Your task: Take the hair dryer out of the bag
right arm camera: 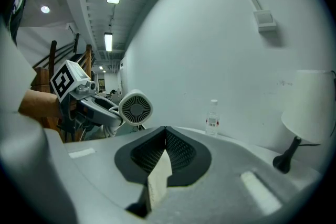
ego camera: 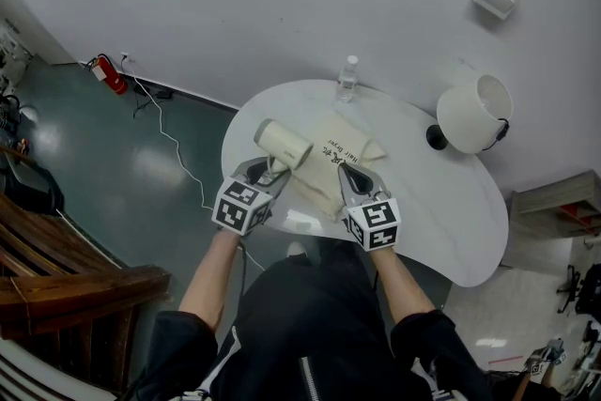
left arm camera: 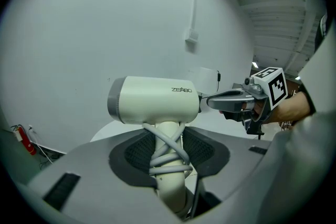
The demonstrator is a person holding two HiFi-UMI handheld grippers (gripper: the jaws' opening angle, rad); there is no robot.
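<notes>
Clamping the hair dryer (ego camera: 282, 144) handle, the left gripper (ego camera: 268, 170) hung over the table (ego camera: 451, 221) near its front edge; the right gripper (ego camera: 349, 179) pinched the bag (ego camera: 324, 178).

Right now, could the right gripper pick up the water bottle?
Probably not yet: the right gripper is shut on the bag; otherwise the way to the water bottle looks free.

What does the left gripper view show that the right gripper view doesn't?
Only the left gripper view: the cord wound round the handle of the hair dryer, which the left gripper clamps, and a fire extinguisher by the wall. Only the right gripper view: cream fabric of the bag pinched in the shut right gripper, a water bottle and a lamp. Both: the hair dryer and the white table.
</notes>
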